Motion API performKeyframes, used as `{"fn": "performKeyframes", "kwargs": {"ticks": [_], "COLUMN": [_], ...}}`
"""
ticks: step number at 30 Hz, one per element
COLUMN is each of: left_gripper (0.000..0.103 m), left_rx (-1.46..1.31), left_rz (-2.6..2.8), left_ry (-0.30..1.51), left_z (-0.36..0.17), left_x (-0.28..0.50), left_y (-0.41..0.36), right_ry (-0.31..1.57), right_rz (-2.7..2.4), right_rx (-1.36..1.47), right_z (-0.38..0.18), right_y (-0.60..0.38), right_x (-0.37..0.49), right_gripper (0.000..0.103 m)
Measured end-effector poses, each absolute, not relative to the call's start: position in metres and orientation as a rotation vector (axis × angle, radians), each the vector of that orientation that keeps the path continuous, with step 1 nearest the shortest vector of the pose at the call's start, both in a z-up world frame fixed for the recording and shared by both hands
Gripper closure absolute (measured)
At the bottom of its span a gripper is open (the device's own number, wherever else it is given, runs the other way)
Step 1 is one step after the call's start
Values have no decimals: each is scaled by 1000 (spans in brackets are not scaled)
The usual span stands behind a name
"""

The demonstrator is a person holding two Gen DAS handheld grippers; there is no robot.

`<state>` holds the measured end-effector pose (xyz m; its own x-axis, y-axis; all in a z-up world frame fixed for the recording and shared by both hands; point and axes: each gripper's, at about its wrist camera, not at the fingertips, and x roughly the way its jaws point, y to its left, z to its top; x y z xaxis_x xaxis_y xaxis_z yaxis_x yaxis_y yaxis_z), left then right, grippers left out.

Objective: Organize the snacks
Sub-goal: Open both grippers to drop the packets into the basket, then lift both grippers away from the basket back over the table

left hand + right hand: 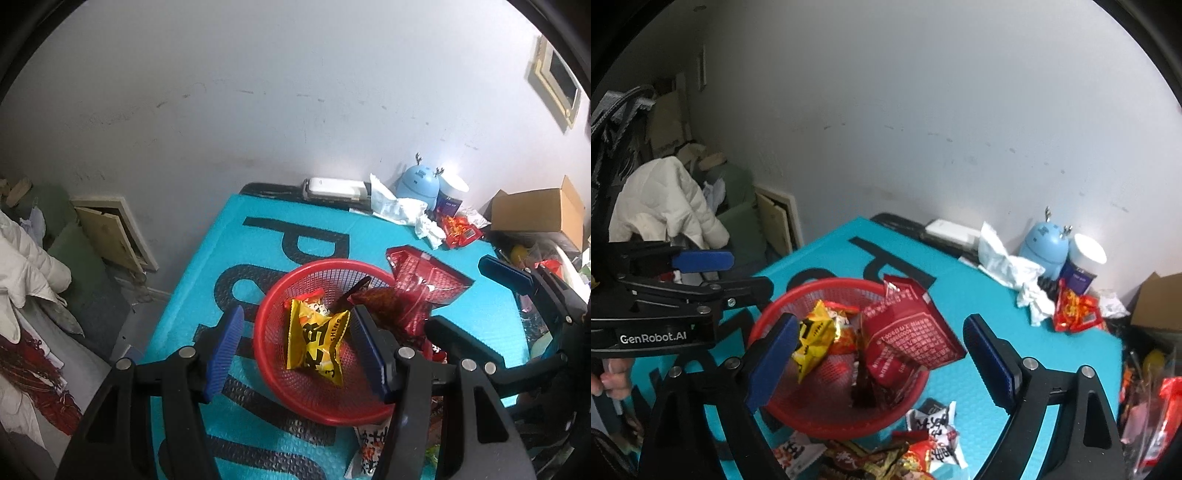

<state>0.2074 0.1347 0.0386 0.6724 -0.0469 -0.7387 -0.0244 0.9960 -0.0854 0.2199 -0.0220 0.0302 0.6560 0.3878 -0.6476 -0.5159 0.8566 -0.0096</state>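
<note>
Both tools hang empty above the red basket at frame centre, right tool spread wide, left tool half-spread (nothing gripped), red packet leaning on the rim, apparently dropped in.

Both cameras ride on the grippers and look steeply down and forward, close over the teal mat. The left wrist view has the red basket at lower centre; the right wrist view has the basket at lower centre too, from further right. Both share basket, mat, the wall and the blue figure at right.
</note>
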Motion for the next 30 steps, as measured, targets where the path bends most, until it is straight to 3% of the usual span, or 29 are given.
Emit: {"fn": "performKeyframes", "kwargs": {"ticks": [18, 30], "left_gripper": [44, 44], "left_rx": [-78, -42], "left_rz": [-36, -117], "left_ry": [668, 585], "left_z": [110, 135], "left_x": [129, 69], "left_y": [119, 90], "right_ry": [510, 452], "right_rz": [482, 436], "right_rx": [-208, -206], "right_z": [110, 134], "right_y": [-43, -68], "right_x": [150, 87], "right_gripper": [10, 8]}}
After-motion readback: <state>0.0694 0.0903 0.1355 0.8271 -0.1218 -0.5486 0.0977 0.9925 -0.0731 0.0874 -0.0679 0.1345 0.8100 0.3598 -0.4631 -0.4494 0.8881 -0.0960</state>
